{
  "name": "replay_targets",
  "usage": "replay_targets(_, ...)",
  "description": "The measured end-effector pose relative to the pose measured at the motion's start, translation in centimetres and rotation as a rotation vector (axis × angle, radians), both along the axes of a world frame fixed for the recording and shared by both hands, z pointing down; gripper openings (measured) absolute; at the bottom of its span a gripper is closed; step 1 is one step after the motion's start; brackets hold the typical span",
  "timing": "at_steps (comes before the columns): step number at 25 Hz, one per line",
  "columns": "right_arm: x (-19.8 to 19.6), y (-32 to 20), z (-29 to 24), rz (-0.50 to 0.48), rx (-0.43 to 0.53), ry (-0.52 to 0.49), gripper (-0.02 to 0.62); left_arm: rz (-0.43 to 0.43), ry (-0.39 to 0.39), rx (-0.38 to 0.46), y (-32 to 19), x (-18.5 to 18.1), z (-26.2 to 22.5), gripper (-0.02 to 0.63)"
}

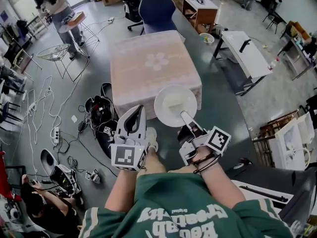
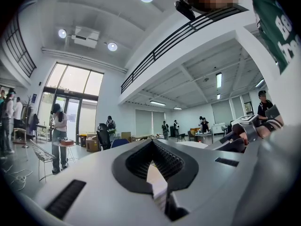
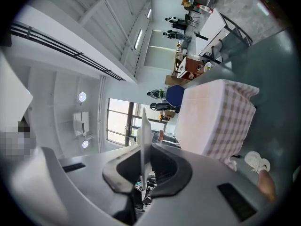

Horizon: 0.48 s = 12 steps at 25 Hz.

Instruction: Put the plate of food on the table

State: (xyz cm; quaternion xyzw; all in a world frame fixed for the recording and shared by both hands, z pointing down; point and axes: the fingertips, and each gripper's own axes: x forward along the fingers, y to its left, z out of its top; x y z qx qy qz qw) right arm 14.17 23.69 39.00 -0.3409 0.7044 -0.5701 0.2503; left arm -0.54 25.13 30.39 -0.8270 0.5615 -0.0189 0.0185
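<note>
Plate (image 1: 174,105) sits just right of centre in the head view, held in the air by its near rim and overlapping the near right corner of the table (image 1: 148,63). It is not yet set down. A pale lump of food (image 1: 171,102) lies in it.

Right gripper (image 1: 184,117): clenched on the plate's rim. In its own view the plate (image 3: 142,145) shows edge-on between the pads (that camera is rolled, so the room looks tipped).

Left gripper (image 1: 137,112): jaws closed together with nothing in them, hanging lower left of the plate.

Step in hand, as we judge it: carry the plate over the cloth and lower it.
- Keep the plate level; a one-sided rim grip lets the far edge droop and the food could slide.
- Bring it well inside the table edge before lowering, not onto the corner.
- Release only once the base rests on the cloth.

Surroundings:
- The table top shows nothing on it but its patterned cloth, so the landing spot is free.
- Black bags (image 1: 99,110) lie on the floor at the table's near left, cables (image 1: 54,128) further left: a trip risk if we step that way.
- A blue chair (image 1: 156,11) stands at the far side, upper centre, out of the way.
</note>
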Motion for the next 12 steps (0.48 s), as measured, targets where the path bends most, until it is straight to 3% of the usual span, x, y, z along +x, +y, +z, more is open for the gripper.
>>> replay_targets(12,-4.9,-9.8,1.0,-0.014,-0.05,0.012,0.032,0.018,0.011,-0.043,-11.2,-4.2,0.6,0.009)
